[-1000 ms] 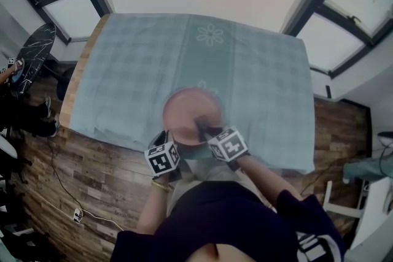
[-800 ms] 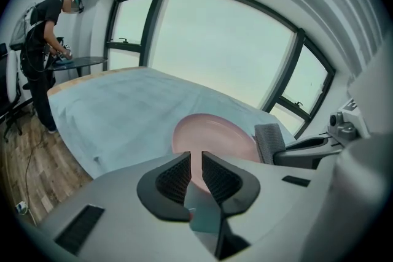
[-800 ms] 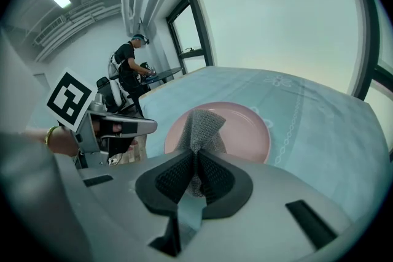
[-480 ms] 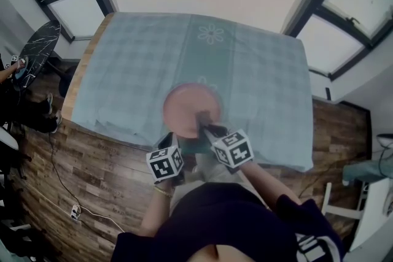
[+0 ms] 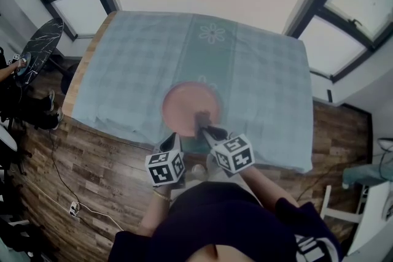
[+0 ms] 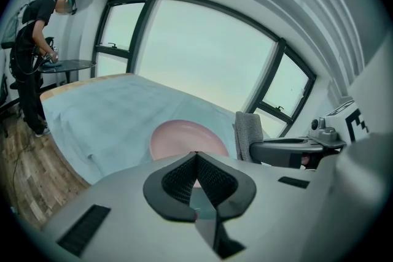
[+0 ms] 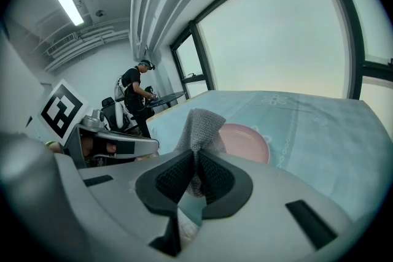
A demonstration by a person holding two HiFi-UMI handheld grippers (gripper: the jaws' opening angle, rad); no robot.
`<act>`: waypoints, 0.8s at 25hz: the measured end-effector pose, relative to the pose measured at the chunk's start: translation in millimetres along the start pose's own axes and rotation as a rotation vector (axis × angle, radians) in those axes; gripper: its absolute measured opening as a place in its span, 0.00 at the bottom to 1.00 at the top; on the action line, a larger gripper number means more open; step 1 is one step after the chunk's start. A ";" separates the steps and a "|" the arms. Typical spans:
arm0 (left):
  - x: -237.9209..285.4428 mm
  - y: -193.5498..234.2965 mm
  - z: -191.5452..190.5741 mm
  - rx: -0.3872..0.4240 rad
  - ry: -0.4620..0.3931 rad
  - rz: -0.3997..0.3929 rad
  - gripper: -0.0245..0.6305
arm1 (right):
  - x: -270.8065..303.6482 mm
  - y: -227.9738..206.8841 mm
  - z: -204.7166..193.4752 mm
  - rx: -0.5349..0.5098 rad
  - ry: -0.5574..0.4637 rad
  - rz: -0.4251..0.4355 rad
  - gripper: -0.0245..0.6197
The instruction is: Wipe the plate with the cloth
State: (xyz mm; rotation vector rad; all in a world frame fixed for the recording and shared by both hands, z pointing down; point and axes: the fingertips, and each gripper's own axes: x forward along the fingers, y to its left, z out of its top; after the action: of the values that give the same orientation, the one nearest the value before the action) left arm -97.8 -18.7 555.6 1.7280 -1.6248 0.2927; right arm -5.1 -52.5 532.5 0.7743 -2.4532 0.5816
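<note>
A round pink plate [image 5: 190,106] is seen lying flat on a pale blue-green checked tablecloth [image 5: 123,70], close to the near edge of the table [image 5: 76,80]. Its surface is plain and smooth, with a shallow raised rim, and no marks can be made out on it.

The right hand-held gripper [image 7: 196,162] is pinched on a grey cloth [image 7: 201,124]. The cloth is coarsely knitted and bunched into a fold, and a peak of it is pushed up beyond the jaws. In the head view the cloth is shown as a dark patch over the plate's near right rim. Whether it is touching the plate cannot be told.

The left hand-held gripper [image 6: 196,159] is pressed together with nothing between its pads. It is held just to the left of the right one, at the near edge of the plate. In its view the plate is seen straight beyond the jaws, and the cloth is seen upright at the plate's right side.

A person [image 6: 34,40] is seen standing at a dark round side table [image 5: 38,49] well to the left.
</note>
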 end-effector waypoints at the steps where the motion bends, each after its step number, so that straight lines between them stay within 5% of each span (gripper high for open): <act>1: -0.2 -1.8 0.6 0.000 -0.004 -0.003 0.06 | -1.5 0.2 0.3 0.007 -0.004 0.004 0.09; 20: 1.7 -16.0 -1.9 -0.014 0.005 -0.034 0.06 | -9.3 11.3 1.2 -0.036 -0.011 0.017 0.09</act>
State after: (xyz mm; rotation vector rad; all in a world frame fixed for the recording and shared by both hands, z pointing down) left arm -81.9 -19.9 552.4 1.7416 -1.5887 0.2682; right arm -5.8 -40.9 523.5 0.7455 -2.4750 0.5398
